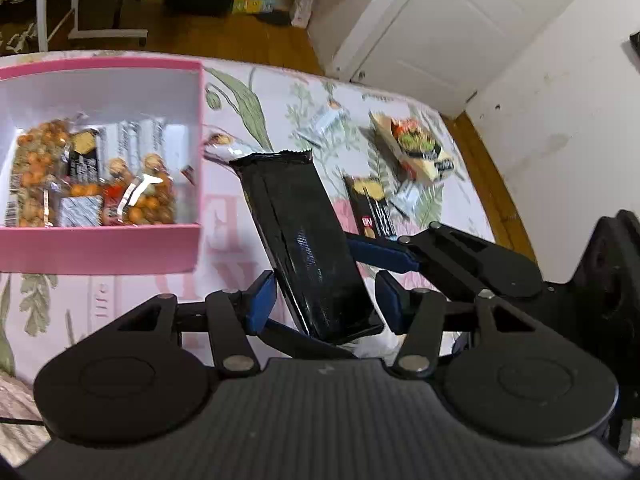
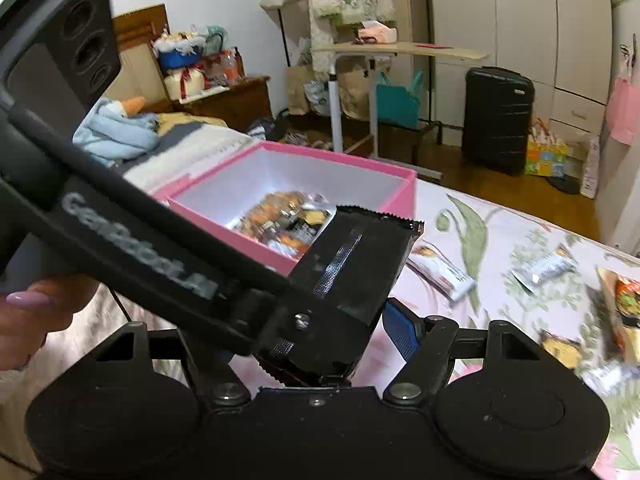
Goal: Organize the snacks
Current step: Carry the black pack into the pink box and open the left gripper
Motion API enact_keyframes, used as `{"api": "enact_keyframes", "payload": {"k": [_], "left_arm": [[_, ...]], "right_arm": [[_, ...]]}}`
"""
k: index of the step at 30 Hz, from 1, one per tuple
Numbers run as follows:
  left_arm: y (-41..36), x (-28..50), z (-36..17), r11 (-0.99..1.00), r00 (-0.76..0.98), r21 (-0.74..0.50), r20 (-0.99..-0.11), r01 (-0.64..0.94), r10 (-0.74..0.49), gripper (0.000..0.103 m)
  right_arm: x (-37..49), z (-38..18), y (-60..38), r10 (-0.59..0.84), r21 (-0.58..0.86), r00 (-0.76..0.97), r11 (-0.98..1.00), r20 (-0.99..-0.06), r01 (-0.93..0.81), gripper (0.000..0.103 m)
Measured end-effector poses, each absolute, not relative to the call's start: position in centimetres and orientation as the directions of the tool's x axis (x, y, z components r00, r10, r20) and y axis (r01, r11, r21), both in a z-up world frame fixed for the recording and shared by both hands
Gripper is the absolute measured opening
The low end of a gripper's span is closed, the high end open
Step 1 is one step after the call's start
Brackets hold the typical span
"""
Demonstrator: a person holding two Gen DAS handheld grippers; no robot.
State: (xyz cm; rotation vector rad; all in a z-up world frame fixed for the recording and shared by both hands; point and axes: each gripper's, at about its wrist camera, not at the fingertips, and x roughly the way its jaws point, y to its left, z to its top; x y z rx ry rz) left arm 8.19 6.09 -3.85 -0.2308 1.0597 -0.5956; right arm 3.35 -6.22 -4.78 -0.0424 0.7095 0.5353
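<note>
A floral bedspread (image 1: pixel 248 92) is covering the bed, and a wooden floor (image 1: pixel 224 40) is showing beyond it. A white door (image 1: pixel 432 28) is standing closed at the corner of the room. In the right wrist view, a black suitcase (image 2: pixel 498 118) is standing upright on the floor before the white wardrobe (image 2: pixel 520 12). A rolling table (image 2: pixel 396 50) is standing left of the suitcase. A light blue cloth (image 2: pixel 116 132) is lying crumpled on the bed.

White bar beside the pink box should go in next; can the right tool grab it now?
Probably not: the right tool is shut on the black snack bar, though the white bar lies unobstructed beyond.
</note>
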Motion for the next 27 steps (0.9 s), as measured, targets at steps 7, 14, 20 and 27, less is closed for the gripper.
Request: {"api": "enact_keyframes", "payload": {"k": [7, 14, 20, 27], "left_arm": [[9.6, 10.4, -3.0, 0.829, 0.406, -0.449, -0.725, 0.335, -0.556, 0.052], [12.6, 16.5, -3.6, 0.849, 0.445, -0.457, -0.723, 0.264, -0.528, 0.056], [15.5, 21.6, -6.9, 0.799, 0.403, -0.579, -0.699, 0.166, -0.590, 0.056], [14.9, 23.4, -9.8, 0.818, 0.411, -0.564, -0.722, 0.116, -0.557, 0.058]], "right_arm": [[6.7, -4.3, -3.3, 0.480, 0.113, 0.625, 0.839, -0.616, -0.533, 0.076], [13.4, -5.0, -0.6, 0.486, 0.152, 0.598, 0.840, -0.637, -0.521, 0.077], [18.4, -7.8, 0.7, 0.487, 0.226, 0.535, 0.847, -0.690, -0.480, 0.076], [18.4, -9.3, 2.8, 0.369, 0.017, 0.588, 0.857, -0.720, -0.516, 0.076]]}}
